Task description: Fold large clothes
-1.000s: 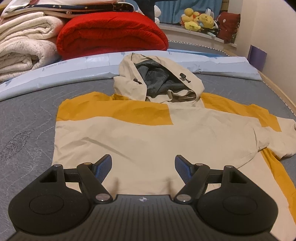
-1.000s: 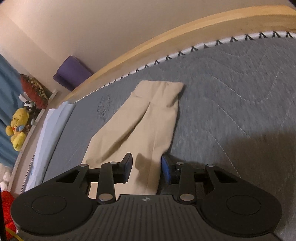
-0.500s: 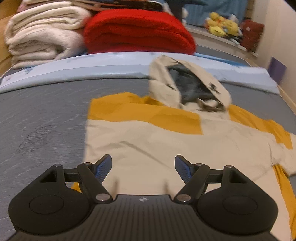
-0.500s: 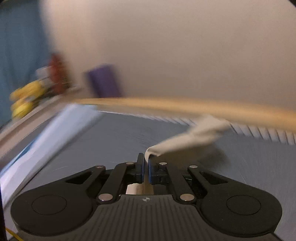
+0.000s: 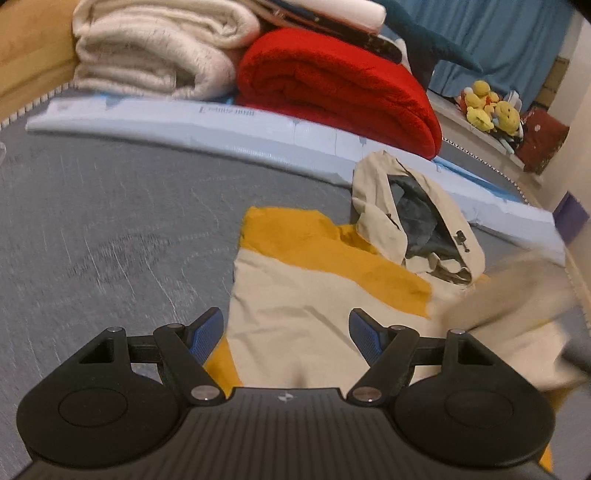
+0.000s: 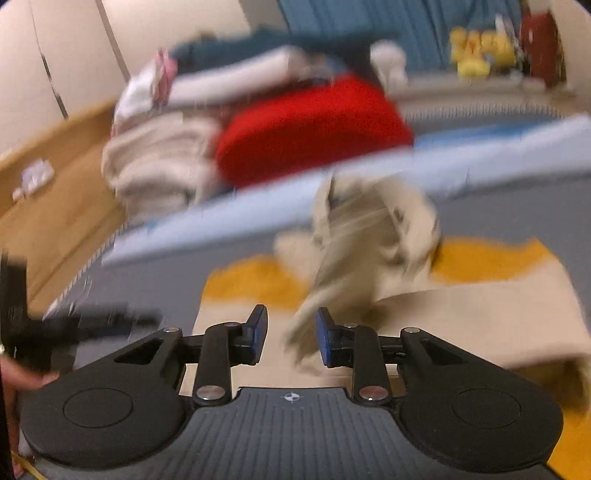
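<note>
The left gripper (image 5: 286, 334) hangs tilted downward, jaws wide apart and closing slightly, nothing between the pads. The right gripper (image 6: 290, 334) also points downward, jaws narrowly parted and opening, pads gripping nothing.

A grey quilted mattress (image 5: 110, 229) is seen spread across the near ground. Along its far edge a pale blue folded sheet (image 5: 221, 122) is laid. Behind it, cream folded blankets (image 5: 155, 48) are stacked at far left, with a red folded blanket (image 5: 332, 81) just beside them. Yellow plush toys (image 5: 487, 107) are set at far right before a blue curtain (image 5: 498, 33).
</note>
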`<state>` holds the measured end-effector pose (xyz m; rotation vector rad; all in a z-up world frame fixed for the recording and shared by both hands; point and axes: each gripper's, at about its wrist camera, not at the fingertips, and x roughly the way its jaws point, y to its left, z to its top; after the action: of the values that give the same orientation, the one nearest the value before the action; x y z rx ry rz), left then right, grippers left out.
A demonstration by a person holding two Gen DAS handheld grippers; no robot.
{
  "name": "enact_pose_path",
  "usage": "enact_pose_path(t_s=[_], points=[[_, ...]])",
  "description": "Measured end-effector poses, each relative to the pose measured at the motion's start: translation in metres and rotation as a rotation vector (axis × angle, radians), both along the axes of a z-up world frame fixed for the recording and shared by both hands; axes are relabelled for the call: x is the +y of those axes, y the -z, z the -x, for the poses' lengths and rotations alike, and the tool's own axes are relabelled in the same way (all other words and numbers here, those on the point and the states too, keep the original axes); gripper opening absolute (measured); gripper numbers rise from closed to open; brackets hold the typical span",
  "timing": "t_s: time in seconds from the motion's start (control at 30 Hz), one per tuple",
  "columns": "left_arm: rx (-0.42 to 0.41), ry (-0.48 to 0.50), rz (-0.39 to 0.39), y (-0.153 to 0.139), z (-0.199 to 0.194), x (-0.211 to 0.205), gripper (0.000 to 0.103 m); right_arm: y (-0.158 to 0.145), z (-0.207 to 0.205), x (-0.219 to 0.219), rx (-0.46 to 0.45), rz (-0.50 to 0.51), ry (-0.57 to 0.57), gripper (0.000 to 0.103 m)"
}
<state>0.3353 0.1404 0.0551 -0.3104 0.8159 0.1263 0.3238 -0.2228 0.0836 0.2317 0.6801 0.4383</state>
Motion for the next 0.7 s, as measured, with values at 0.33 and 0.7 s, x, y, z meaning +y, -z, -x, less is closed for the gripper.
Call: enact_pose_path(t_s=[0.33,0.7], points=[[0.105,-0.037,0.224,0.036,-0.016,0.012,0.049,0.055,0.012,-0.029,0.257,-0.096,0.273,0.036],[0.261,-0.085,0.311,0.099,-0.033,0.008,0.029,0.058,-0.022,-0.042,0.216,-0.031,0.294,0.036]])
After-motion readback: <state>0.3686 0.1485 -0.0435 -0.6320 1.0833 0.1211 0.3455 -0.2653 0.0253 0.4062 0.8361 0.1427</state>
